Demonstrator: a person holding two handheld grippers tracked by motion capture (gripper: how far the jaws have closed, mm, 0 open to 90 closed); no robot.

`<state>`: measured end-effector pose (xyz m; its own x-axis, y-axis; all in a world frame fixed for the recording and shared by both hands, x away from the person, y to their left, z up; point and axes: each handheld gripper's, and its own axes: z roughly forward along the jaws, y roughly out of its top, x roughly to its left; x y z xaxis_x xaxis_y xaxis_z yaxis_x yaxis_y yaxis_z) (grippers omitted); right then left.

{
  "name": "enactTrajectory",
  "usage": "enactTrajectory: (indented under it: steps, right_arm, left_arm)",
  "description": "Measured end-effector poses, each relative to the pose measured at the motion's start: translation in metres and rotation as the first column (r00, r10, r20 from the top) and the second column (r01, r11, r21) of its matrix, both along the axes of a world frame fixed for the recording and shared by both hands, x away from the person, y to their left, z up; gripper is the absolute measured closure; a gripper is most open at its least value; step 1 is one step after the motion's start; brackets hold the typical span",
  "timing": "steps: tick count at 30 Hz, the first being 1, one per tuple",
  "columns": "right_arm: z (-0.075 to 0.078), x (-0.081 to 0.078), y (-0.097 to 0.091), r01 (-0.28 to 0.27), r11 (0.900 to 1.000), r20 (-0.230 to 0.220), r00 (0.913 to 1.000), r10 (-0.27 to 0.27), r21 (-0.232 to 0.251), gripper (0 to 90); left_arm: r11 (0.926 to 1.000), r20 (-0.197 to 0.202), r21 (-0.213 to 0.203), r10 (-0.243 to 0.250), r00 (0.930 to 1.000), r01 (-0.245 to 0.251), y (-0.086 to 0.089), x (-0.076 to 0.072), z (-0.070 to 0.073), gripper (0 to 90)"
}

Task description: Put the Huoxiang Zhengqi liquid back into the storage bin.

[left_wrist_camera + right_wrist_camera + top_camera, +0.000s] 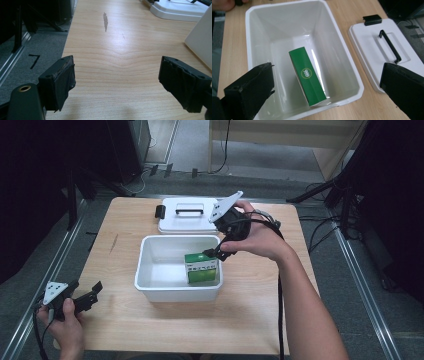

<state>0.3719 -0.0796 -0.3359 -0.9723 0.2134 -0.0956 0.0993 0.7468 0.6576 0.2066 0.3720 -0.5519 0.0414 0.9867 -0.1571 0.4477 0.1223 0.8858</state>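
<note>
A green carton (201, 268) (307, 76) stands on its edge inside the white bin (150, 290) (249, 37), at the bin's right end, leaning on the wall. My right gripper (216, 252) (327, 92) hovers just above the carton with its jaws wide open and nothing between them. The bin's white lid (187, 215) (377, 47), with a black handle, lies flat behind the bin. At the table's front left my left gripper (92, 292) (117, 80) is open over bare wood.
The wooden table (120, 250) (120, 50) has a dark streak (105, 21) on its left side. Grey floor, metal rails and black stands surround it. A corner of the bin (200, 40) lies to the right in the left gripper view.
</note>
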Motion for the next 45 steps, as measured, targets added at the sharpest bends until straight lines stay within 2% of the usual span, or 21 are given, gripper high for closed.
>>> enactTrajectory:
  steps: [5, 9, 12, 14, 15, 16, 17, 20, 25, 26, 27, 29, 34, 38, 40, 42, 43, 44, 45]
  right_arm:
    - [-0.003, -0.001, -0.013, 0.038, 0.9958, 0.001, 0.9993, -0.038, 0.084, 0.0]
    - [-0.009, -0.002, -0.023, 0.079, 0.9858, 0.009, 0.9966, -0.081, 0.148, 0.0]
    - [-0.012, -0.003, -0.027, 0.095, 0.9815, 0.009, 0.9952, -0.098, 0.166, 0.0]
    - [-0.016, -0.005, -0.034, 0.112, 0.9719, 0.008, 0.9932, -0.116, 0.207, 0.0]
    - [-0.016, -0.005, -0.034, 0.112, 0.9719, 0.008, 0.9932, -0.116, 0.207, 0.0]
    - [-0.02, -0.007, -0.039, 0.135, 0.9657, 0.008, 0.9901, -0.14, 0.222, 0.0]
    - [-0.02, -0.007, -0.039, 0.135, 0.9657, 0.008, 0.9901, -0.14, 0.222, 0.0]
    - [-0.025, -0.009, -0.048, 0.162, 0.9549, 0.011, 0.9855, -0.17, 0.249, 0.0]
    - [-0.031, -0.012, -0.063, 0.208, 0.9268, 0.005, 0.9754, -0.22, 0.313, 0.0]
    - [-0.033, -0.014, -0.07, 0.227, 0.9143, 0.006, 0.9699, -0.243, 0.335, 0.0]
    - [-0.033, -0.014, -0.07, 0.227, 0.9143, 0.006, 0.9699, -0.243, 0.335, 0.0]
    - [-0.036, -0.016, -0.075, 0.245, 0.9036, 0.007, 0.9645, -0.264, 0.351, 0.0]
    - [-0.046, -0.023, -0.088, 0.292, 0.8697, 0.014, 0.9459, -0.324, 0.398, 0.0]
    - [-0.056, -0.029, -0.098, 0.345, 0.8291, 0.01, 0.9214, -0.388, 0.44, 0.0]
    - [-0.062, -0.032, -0.102, 0.363, 0.8167, 0.01, 0.9119, -0.41, 0.449, 0.0]
    - [-0.07, -0.036, -0.107, 0.388, 0.7964, 0.006, 0.8975, -0.441, 0.464, 0.0]
    - [-0.072, -0.037, -0.109, 0.393, 0.7914, 0.005, 0.8943, -0.448, 0.468, 0.0]
    - [-0.075, -0.039, -0.111, 0.403, 0.7843, 0.012, 0.8865, -0.463, 0.472, 0.0]
    - [-0.079, -0.041, -0.113, 0.419, 0.7725, 0.011, 0.8762, -0.482, 0.477, 0.0]
  left_arm:
    - [1.0, -0.003, 0.003, -0.001, 1.0, 0.001, 0.0, 0.0, 0.0, 14.7]
    - [1.0, -0.002, 0.006, -0.001, 1.0, 0.001, 0.0, 0.0, 0.0, 14.7]
    - [1.0, -0.001, 0.006, 0.0, 1.0, 0.0, 0.0, 0.0, 0.0, 14.7]
    - [1.0, -0.001, 0.007, -0.001, 1.0, 0.001, 0.0, 0.0, 0.0, 14.7]
    - [1.0, -0.001, 0.006, 0.0, 1.0, 0.0, 0.0, 0.0, 0.0, 14.7]
    - [1.0, -0.001, 0.007, -0.001, 1.0, 0.001, 0.0, 0.0, 0.0, 14.7]
    - [1.0, -0.002, 0.008, -0.002, 1.0, 0.002, 0.0, 0.0, 0.0, 14.7]
    - [1.0, -0.002, 0.009, -0.001, 1.0, 0.001, 0.0, 0.0, 0.0, 14.7]
    - [1.0, -0.001, 0.008, 0.002, 1.0, -0.002, -0.001, 0.0, 0.0, 14.7]
    - [1.0, -0.001, 0.008, 0.002, 1.0, -0.002, -0.001, 0.0, 0.0, 14.7]
    - [1.0, -0.001, 0.008, 0.002, 1.0, -0.002, -0.001, 0.0, 0.0, 14.7]
    - [1.0, -0.003, 0.009, 0.002, 1.0, -0.002, -0.001, -0.001, 0.0, 14.7]
    - [1.0, -0.003, 0.009, 0.004, 1.0, -0.004, -0.001, -0.001, 0.0, 14.7]
    - [0.9999, -0.004, 0.009, 0.006, 1.0, -0.006, -0.001, -0.001, 0.0, 14.7]
    - [0.9999, -0.004, 0.009, 0.006, 1.0, -0.006, -0.001, -0.001, 0.0, 14.7]
    - [0.9999, -0.004, 0.01, 0.006, 1.0, -0.006, -0.001, -0.001, 0.0, 14.7]
    - [0.9999, -0.004, 0.01, 0.006, 1.0, -0.006, -0.001, -0.001, 0.0, 14.7]
    - [0.9999, -0.003, 0.009, 0.007, 1.0, -0.007, -0.001, -0.001, 0.0, 14.7]
    - [0.9999, -0.003, 0.009, 0.007, 1.0, -0.007, -0.001, -0.001, 0.0, 14.6]
